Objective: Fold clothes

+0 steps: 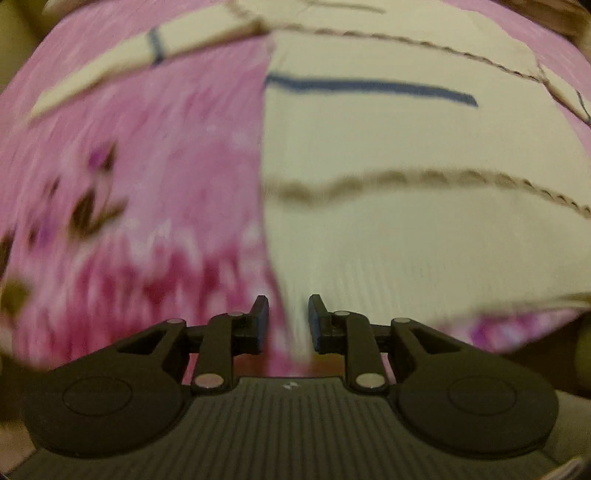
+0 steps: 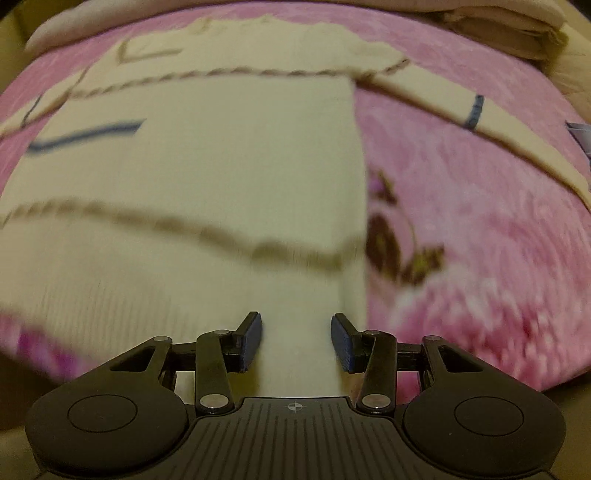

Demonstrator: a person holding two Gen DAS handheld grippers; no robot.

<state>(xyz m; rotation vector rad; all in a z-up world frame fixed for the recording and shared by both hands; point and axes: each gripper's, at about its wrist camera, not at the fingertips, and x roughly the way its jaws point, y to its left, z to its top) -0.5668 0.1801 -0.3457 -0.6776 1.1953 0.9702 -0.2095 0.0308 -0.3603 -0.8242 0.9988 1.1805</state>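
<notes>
Sweater: we see a cream knitted sweater [image 1: 388,155] [image 2: 207,166] lying spread flat on a pink blanket, with brown braided lines and short blue stripes across it.
Sleeve: one long cream sleeve [image 1: 122,62] [image 2: 491,122] runs out slantwise over the pink cloth, a blue band around it.
Blanket: the pink blanket [image 1: 155,173] [image 2: 480,206] carries a flower print with dark leaves, and we find it on both sides of the sweater.
Left hand-held gripper: our left hand-held gripper [image 1: 287,321] stands at the sweater's lower hem, its blue-padded fingers a narrow gap apart, with the sweater's side edge between them; the blur keeps us from telling whether the pads press the cloth.
Right hand-held gripper: our right hand-held gripper [image 2: 296,341] sits over the hem near the opposite side edge, its fingers parted moderately, cream cloth showing in the gap and neither pad visibly touching it.
Bedding: a folded beige cover [image 2: 498,33] lies beyond the blanket in the right wrist view.
Sharpness: both views are smeared, so we cannot read fine detail of the knit.
</notes>
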